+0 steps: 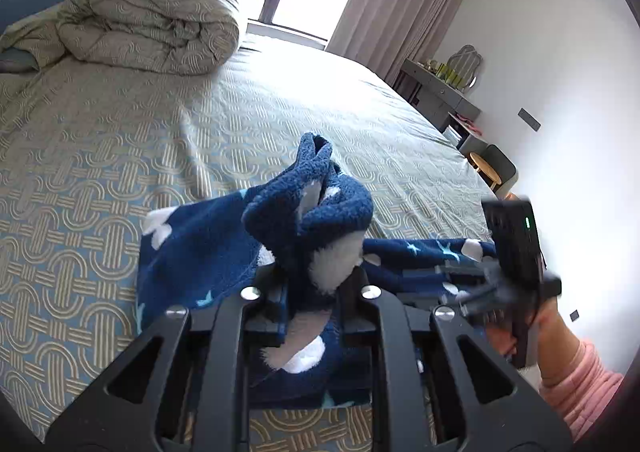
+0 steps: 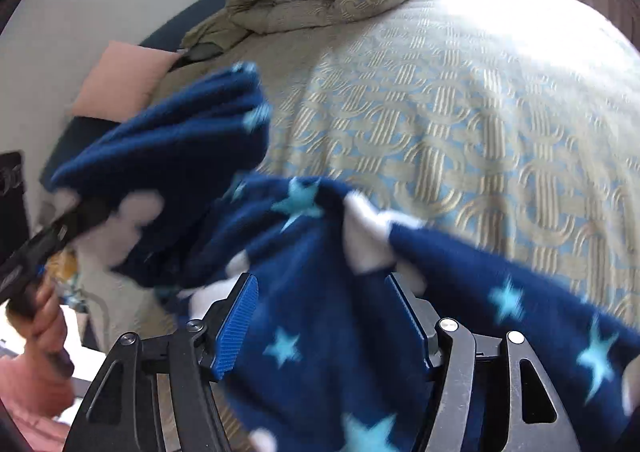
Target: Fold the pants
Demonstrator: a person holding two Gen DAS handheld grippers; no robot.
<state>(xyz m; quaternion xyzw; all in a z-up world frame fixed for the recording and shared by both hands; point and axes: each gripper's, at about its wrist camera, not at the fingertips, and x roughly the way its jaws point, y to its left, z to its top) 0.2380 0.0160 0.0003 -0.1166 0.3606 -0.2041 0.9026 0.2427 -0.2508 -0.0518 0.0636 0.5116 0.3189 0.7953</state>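
The pants (image 1: 192,248) are dark blue fleece with white patches and light blue stars, lying partly on the bed. My left gripper (image 1: 310,288) is shut on a bunched fold of them that sticks up between its fingers. In the right wrist view the pants (image 2: 320,292) drape through my right gripper (image 2: 322,304), whose blue pads (image 2: 234,328) press the cloth from both sides. The right gripper also shows in the left wrist view (image 1: 514,252) at the right, and the left gripper in the right wrist view (image 2: 60,228) at the left.
The bed (image 1: 120,139) has a beige and light blue patterned cover. A rolled duvet (image 1: 160,7) lies at its head. A grey dresser (image 1: 440,91) and a wooden stool (image 1: 486,167) stand by the right wall. A pink pillow (image 2: 124,79) lies beside the duvet.
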